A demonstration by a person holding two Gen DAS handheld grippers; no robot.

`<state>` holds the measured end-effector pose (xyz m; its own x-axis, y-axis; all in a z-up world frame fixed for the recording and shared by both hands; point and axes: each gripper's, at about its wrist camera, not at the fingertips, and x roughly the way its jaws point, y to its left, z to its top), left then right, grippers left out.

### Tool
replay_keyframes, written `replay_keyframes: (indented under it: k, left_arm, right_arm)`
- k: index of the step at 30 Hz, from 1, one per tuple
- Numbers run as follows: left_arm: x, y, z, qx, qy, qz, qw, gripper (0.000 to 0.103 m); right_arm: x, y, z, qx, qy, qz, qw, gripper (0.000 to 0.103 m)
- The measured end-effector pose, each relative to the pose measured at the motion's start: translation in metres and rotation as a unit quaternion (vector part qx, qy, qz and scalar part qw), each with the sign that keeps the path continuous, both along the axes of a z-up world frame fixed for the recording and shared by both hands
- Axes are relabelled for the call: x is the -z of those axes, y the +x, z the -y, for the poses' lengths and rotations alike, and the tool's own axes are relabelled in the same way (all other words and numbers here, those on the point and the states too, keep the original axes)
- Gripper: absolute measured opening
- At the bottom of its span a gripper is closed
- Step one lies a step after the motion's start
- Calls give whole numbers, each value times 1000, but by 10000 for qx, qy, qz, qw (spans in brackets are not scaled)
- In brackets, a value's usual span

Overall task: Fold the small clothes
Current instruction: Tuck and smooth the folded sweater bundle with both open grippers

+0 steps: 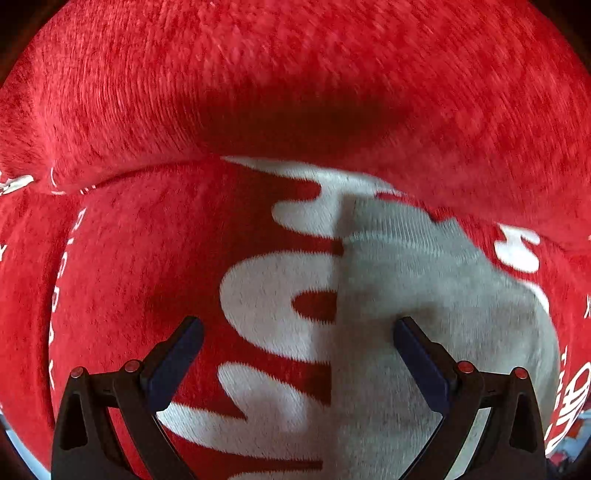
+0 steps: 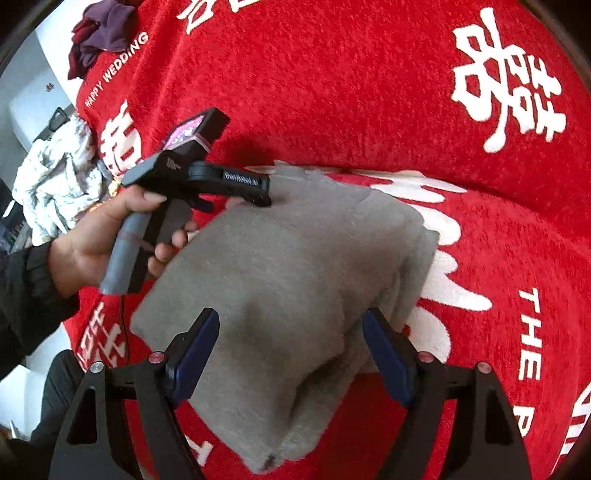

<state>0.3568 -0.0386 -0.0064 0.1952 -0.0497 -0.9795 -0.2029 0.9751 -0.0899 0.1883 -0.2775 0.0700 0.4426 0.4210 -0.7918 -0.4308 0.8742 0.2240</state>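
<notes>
Two risks stand out, both judged from present positions. First, the left gripper (image 2: 258,195) has its tip at the far edge of the grey garment (image 2: 288,295); closing there could catch the red plush blanket (image 2: 351,92) beneath and lift both. Second, the near half of the garment is humped and creased; folding over it unsmoothed would probably set a crooked fold.

The garment is soft grey knit, partly folded into a thick uneven slab, ribbed band at its far corner, small dark mark on its near edge. It lies on the blanket's large white characters. Blanket pile is deep and fuzzy, likely to cling.

Left gripper fingers stand apart, empty. The right gripper (image 2: 291,354) hangs over the garment's near end, fingers wide, pressing nothing. Other clothes (image 2: 99,33) lie heaped well beyond the garment, at the blanket's far corner.
</notes>
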Motion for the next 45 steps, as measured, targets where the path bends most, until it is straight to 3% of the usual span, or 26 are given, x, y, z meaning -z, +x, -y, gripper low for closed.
replay_keyframes:
  k: [3,9,13,16,20,24,29,32,36,42,45]
  left_arm:
    - [-17,-9,-10,-85,46,209,9997,103]
    - [-42,-86,-29,616,-476,560,9954,103]
    - [-49,-132,-39,799,-701,588,9926,103]
    - [-50,-146,-34,901,-892,596,9901,103]
    - [-45,-141,-27,649,-1042,590,9907,103]
    - [-52,-137,-23,251,-1087,697,9913,103]
    - [-61,-138,10,795,-1252,804,9857,103]
    - [-41,-127,26,1066,-1193,434,9862,103]
    - [-21,-117,26,816,-1594,227,9836,103]
    - [-19,-113,33,1022,-1562,370,9817,103]
    - [-16,-109,31,1066,-1554,428,9811,103]
  right_arm:
    - [3,9,17,396,-30,-100,9992,83]
    - [8,15,75,1284,801,-413,9876,83]
    - [17,6,93,1504,913,-669,9821,83]
    - [18,-3,99,1553,1203,-725,9778,83]
    - [19,3,84,1478,1228,-813,9780,84]
    - [23,20,59,1333,715,-839,9849,84]
    - [33,40,40,1211,483,-971,9867,84]
    - [39,49,36,1195,432,-1061,9862,84]
    - [49,56,33,1176,426,-1173,9852,85]
    - [54,61,35,1230,612,-1129,9841,87]
    - [57,66,32,1232,726,-1126,9833,94]
